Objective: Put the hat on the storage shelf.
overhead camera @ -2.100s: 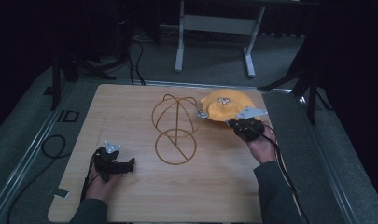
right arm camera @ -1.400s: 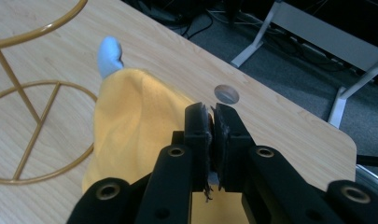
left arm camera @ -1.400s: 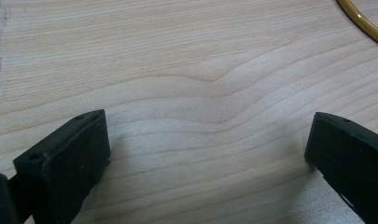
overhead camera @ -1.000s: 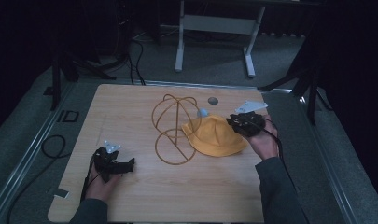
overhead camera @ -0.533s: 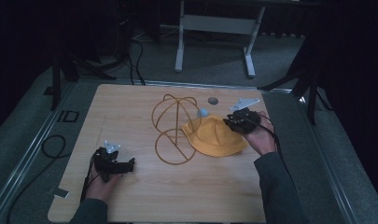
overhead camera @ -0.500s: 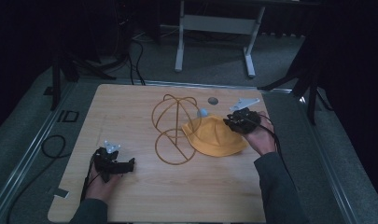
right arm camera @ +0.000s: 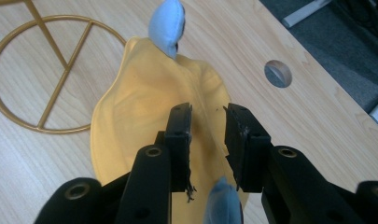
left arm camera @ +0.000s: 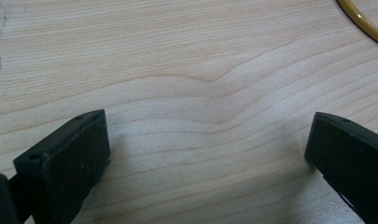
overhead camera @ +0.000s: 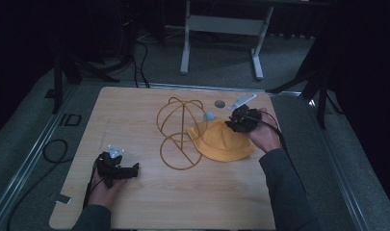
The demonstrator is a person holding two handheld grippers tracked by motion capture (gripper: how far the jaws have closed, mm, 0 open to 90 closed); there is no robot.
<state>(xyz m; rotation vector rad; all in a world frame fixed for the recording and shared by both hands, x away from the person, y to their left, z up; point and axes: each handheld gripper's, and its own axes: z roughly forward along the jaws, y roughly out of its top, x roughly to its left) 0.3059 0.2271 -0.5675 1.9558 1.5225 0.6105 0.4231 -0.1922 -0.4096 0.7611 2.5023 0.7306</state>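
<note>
Seemingly beneath right tongs [right arm camera: 207, 123], hat [right arm camera: 140, 107]

Dim high view, black surroundings beyond the lit table [overhead camera: 135, 202], gripper views brighter, evenly lit, soft shadows, nearest jaws slightly blurred

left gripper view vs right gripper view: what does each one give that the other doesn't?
Left gripper view alone: the left gripper, jaws wide apart over bare wood with nothing between them. Right gripper view alone: the right gripper, whose jaws have just been opening, standing apart above the yellow hat, plus the hat's light-blue ear and a round hole in the tabletop. Both share the wooden table and part of the gold wire stand.
</note>
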